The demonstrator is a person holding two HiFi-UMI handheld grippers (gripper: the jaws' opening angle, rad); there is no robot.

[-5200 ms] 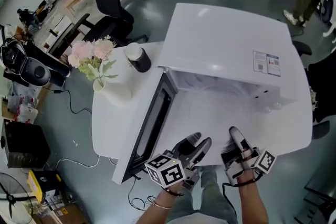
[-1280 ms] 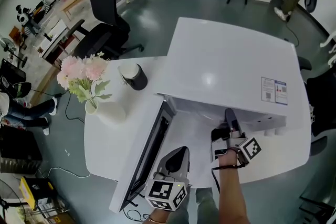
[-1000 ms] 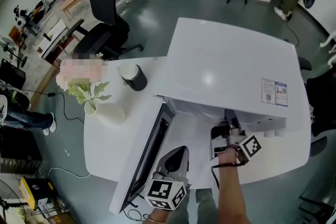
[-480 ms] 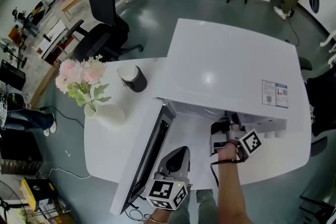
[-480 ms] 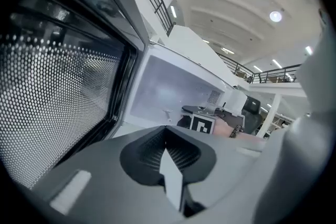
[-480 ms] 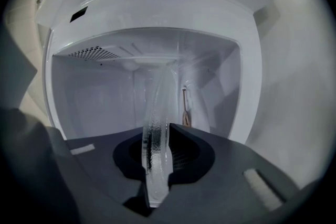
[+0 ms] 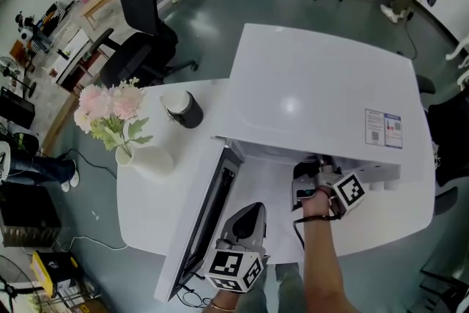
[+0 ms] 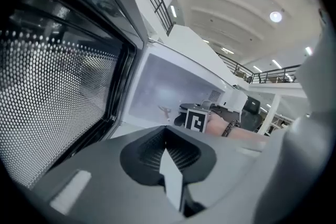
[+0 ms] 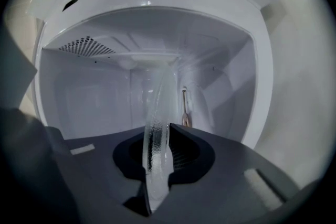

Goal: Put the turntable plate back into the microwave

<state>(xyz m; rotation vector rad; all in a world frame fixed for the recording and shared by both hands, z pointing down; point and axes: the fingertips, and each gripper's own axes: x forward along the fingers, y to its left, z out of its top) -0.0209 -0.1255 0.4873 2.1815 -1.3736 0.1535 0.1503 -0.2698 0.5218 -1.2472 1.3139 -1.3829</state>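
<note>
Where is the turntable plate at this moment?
In the right gripper view the turntable plate stands edge-on, clamped in the right claw, at the mouth of the open microwave.

Right tool inside microwave (door open)

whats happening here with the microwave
A person with a gripper in each hand is returning the glass turntable plate to the open microwave. The right gripper is clamped on the plate's rim, holding it on edge at the microwave's mouth, not yet laid flat inside. The left gripper is shut and empty, hanging by the open door.
</note>
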